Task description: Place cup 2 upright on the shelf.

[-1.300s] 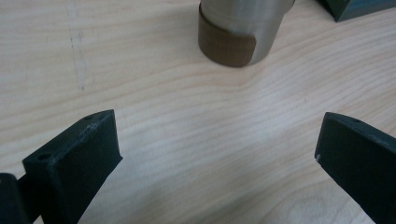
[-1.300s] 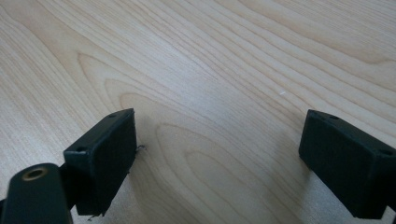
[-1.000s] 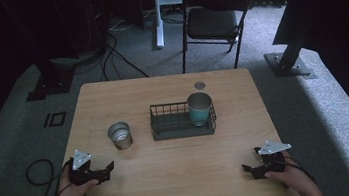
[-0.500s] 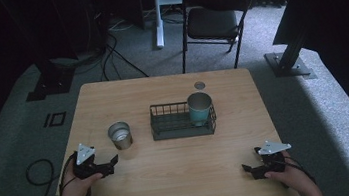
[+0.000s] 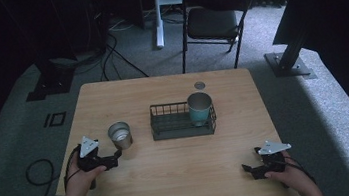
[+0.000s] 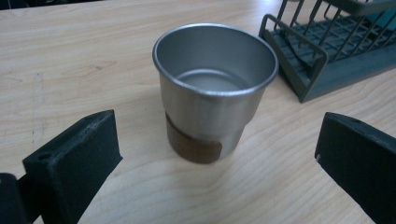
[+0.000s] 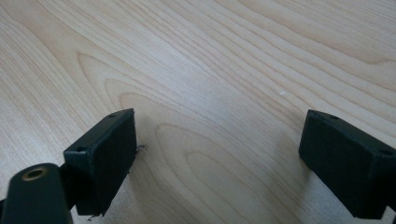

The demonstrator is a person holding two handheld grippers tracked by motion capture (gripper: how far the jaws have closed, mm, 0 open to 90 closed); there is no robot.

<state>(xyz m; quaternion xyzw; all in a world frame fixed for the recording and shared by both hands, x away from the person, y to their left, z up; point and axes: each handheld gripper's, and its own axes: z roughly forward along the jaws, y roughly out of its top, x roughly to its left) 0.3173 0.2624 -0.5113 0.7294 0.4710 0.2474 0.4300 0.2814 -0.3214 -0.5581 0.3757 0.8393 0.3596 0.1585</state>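
While both hands sit low at the near edge, the scene reads so:
Worktop (image 5: 172, 179): pale wood, carrying everything.
Wire basket (image 5: 176, 128): mid-worktop, a teal cup (image 5: 200, 108) upright at its right end.
Steel cup (image 6: 212, 88): upright, empty, left of the basket, apart from it.
Left hand-held gripper (image 6: 219, 158): jaws spread wide, the steel cup just ahead between them, untouched.
Right hand-held gripper (image 7: 217, 158): jaws apart over bare wood near the right corner.
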